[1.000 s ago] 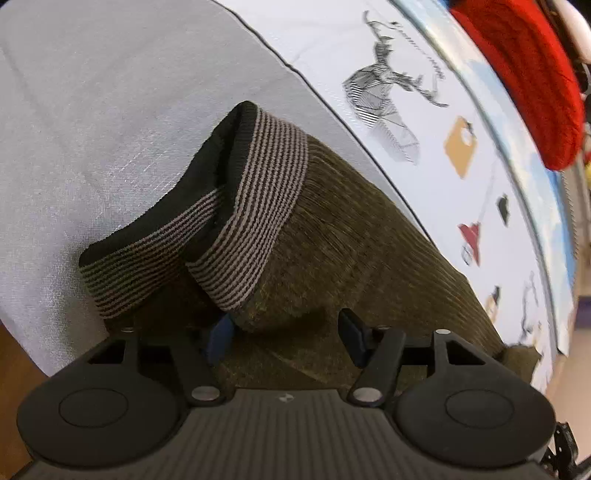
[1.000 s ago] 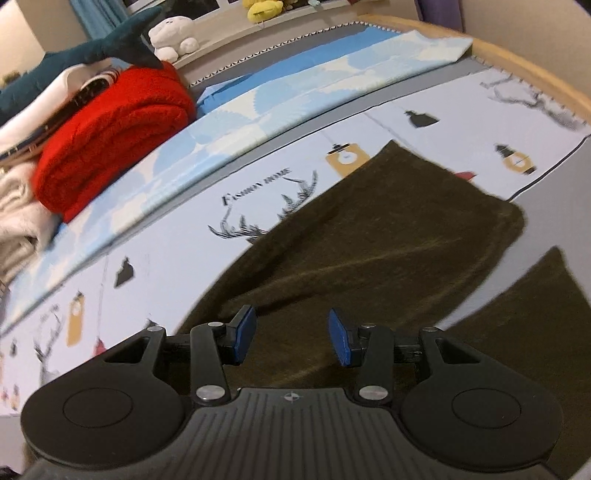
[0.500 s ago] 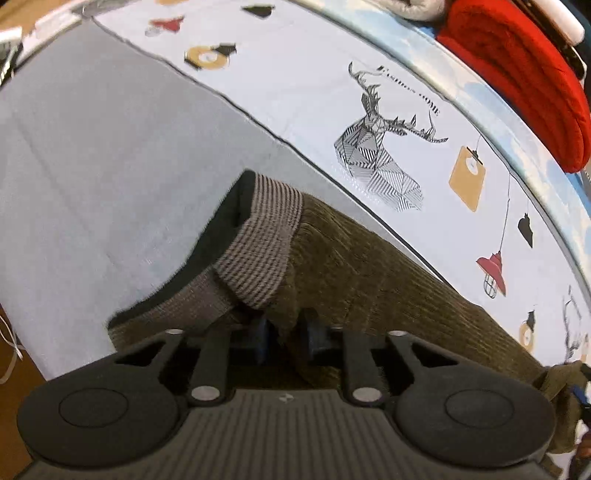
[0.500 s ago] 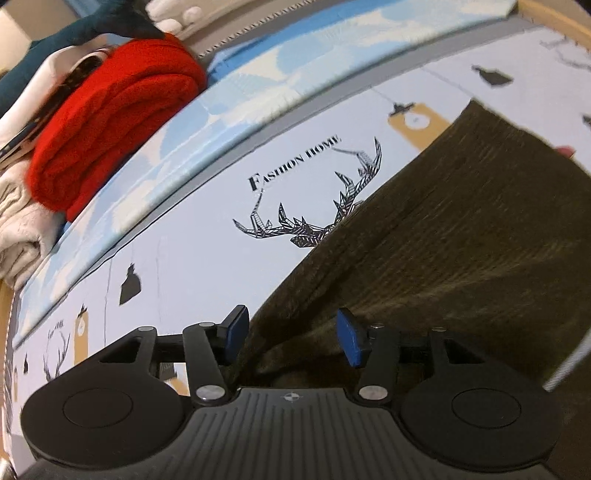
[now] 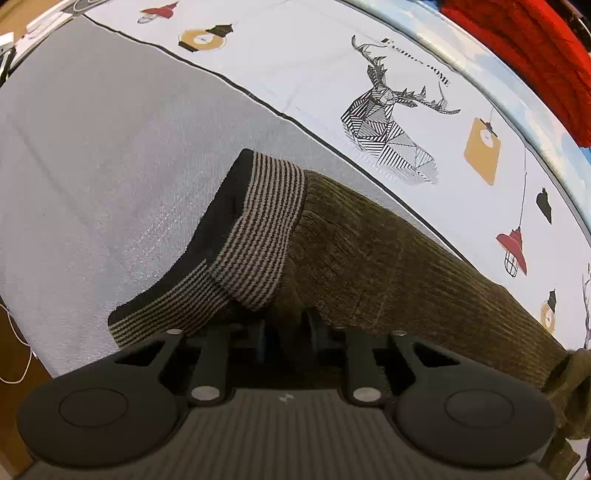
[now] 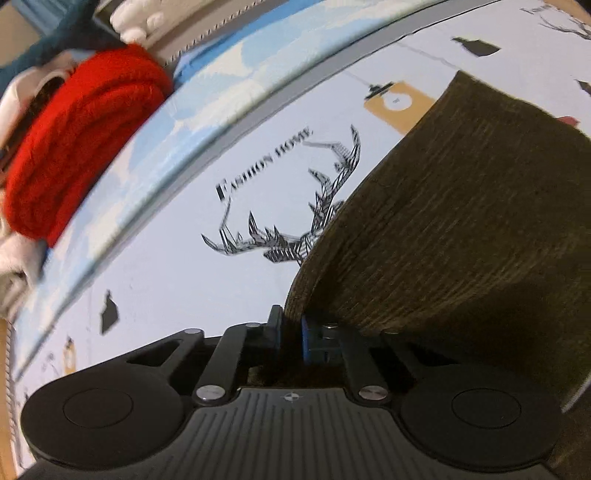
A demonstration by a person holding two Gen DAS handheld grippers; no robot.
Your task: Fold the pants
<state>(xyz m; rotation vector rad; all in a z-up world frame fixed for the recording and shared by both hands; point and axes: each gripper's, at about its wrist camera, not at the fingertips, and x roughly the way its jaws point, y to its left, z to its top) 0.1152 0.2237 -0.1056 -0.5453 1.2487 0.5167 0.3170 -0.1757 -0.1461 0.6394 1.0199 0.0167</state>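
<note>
Olive corduroy pants (image 5: 388,258) lie on the bed, their striped knit waistband (image 5: 258,229) folded open toward the grey sheet. My left gripper (image 5: 288,328) points steeply down just below the waistband, its jaws closing on a pinch of olive fabric. In the right wrist view the pants (image 6: 461,221) fill the right side, and one edge rises to my right gripper (image 6: 291,328). Its jaws are closing too, with that fabric edge clamped between the blue pads.
The bed has a grey sheet (image 5: 92,147) and a white printed cover with a deer drawing (image 5: 391,122). A red knit blanket (image 6: 74,147) and plush toys (image 6: 136,22) sit along the far side. A white cable (image 5: 18,354) hangs off the bed's near left edge.
Both grippers went from open to closed on the pants. The right one came down to the fabric's edge. The left one pinched the cloth under the waistband and lifted it slightly.
</note>
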